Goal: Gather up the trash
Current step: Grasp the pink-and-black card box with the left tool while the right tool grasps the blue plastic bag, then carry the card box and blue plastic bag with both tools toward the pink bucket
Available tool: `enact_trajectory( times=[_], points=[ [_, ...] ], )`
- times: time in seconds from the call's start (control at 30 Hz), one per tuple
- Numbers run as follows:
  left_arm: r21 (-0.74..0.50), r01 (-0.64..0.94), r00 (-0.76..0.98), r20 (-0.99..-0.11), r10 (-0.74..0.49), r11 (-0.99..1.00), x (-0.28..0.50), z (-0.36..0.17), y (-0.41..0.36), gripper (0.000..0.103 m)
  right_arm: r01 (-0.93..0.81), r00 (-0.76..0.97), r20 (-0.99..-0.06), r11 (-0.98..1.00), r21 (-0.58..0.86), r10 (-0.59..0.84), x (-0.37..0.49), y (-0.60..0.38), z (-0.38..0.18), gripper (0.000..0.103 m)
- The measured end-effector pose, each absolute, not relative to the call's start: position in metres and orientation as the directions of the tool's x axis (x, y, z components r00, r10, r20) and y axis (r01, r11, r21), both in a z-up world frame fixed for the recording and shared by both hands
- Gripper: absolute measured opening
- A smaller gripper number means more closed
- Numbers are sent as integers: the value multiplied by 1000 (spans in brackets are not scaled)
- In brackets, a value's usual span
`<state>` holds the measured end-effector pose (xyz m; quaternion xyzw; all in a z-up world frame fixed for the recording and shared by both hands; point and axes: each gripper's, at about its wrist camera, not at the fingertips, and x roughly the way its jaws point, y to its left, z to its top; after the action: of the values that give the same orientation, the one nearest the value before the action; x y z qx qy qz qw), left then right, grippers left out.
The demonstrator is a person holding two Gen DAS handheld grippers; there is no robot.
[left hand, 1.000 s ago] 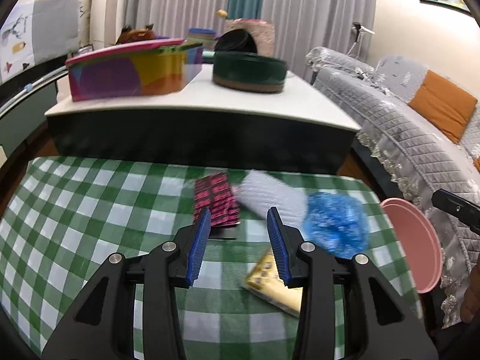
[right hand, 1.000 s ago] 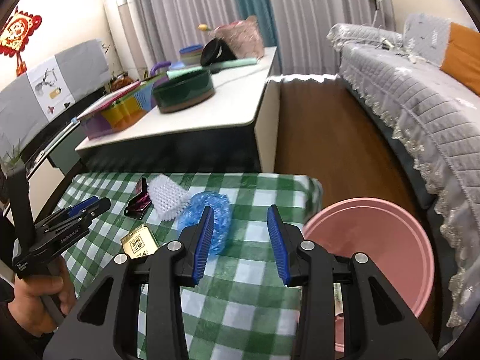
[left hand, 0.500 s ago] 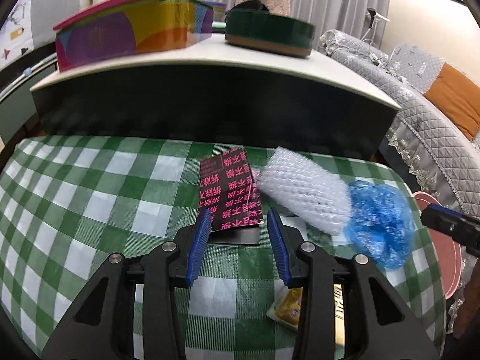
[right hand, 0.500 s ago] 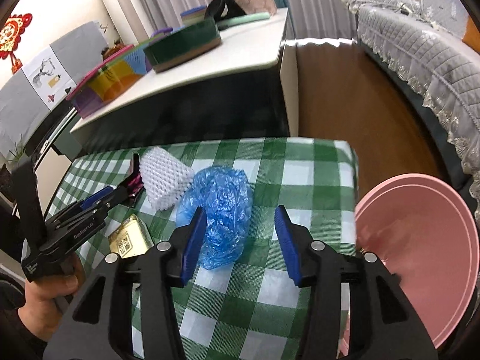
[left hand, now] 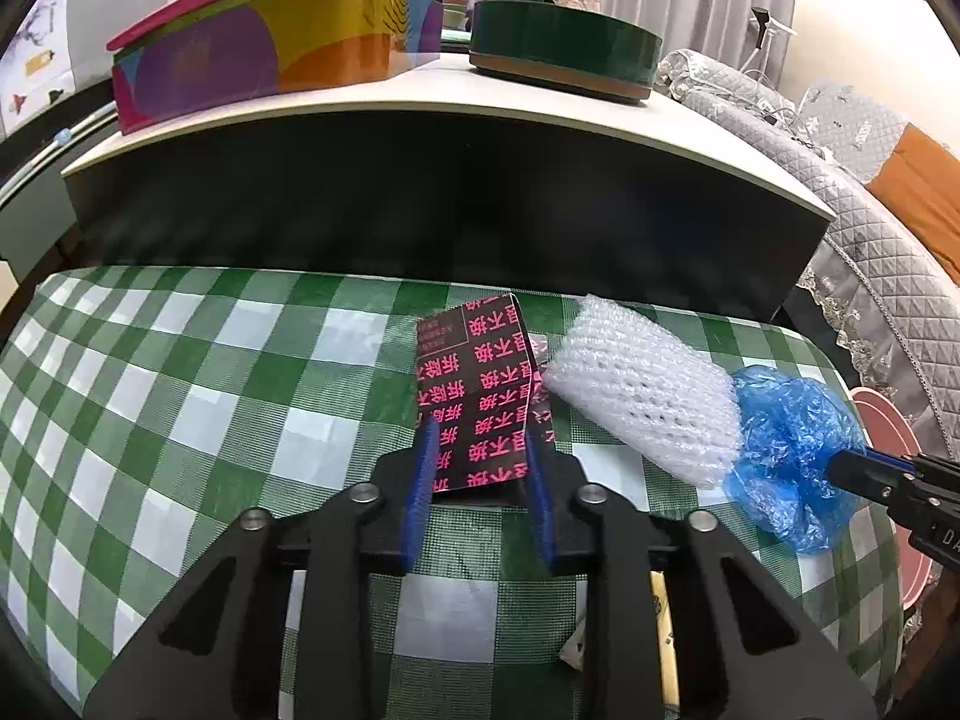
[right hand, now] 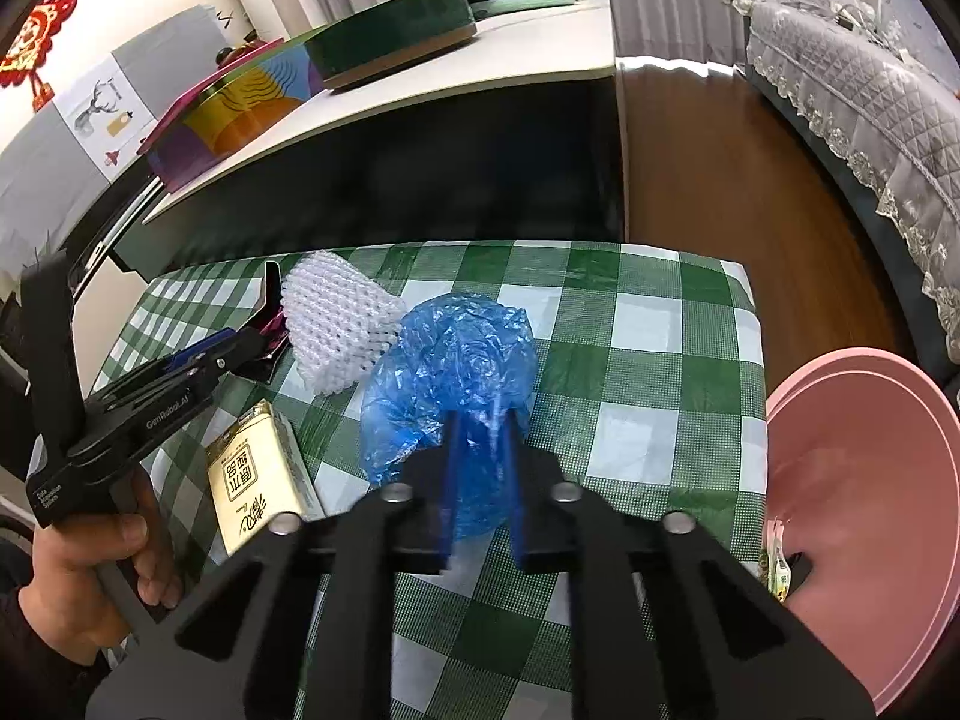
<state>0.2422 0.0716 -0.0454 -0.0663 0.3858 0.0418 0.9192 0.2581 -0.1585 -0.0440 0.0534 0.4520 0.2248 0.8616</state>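
Note:
A black packet with pink characters (left hand: 474,402) lies on the green checked tablecloth (left hand: 198,408). My left gripper (left hand: 479,456) has its jaws on either side of the packet's near end, closing on it. A white foam net (left hand: 645,399) lies right of the packet. A crumpled blue plastic bag (right hand: 456,366) lies beside the net. My right gripper (right hand: 482,426) has its jaws around the bag's near part, narrowed onto it. A yellow packet (right hand: 258,480) lies near the table's front. The pink bin (right hand: 858,480) stands right of the table.
A white-topped cabinet (left hand: 456,120) stands behind the table with a colourful box (left hand: 270,48) and a round green tin (left hand: 564,51) on it. A grey quilted sofa (right hand: 858,78) runs along the right. Wooden floor (right hand: 720,180) lies between.
Both grippers have moved forward and down onto the table. The left jaws now straddle the black packet. The right jaws have narrowed around the blue bag.

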Motion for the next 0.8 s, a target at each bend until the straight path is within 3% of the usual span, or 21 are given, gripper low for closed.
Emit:
enact_trajectory(
  times=[0.1,0.37,0.8],
  points=[
    [-68,-138,709,-704,50,988,238,-41,71,17,-353,505,-746,892,281,435,256,-157,-38,3],
    [-40,-169,720,-687,95,985,224,-32,74,6,-377,567,-692,888,264,447,242,-168,-9,2],
    [-36,-168,737,-668,102,985,194,-11,70,4,-367,632,-629,890,271,452,218,-195,24,2]
  ],
)
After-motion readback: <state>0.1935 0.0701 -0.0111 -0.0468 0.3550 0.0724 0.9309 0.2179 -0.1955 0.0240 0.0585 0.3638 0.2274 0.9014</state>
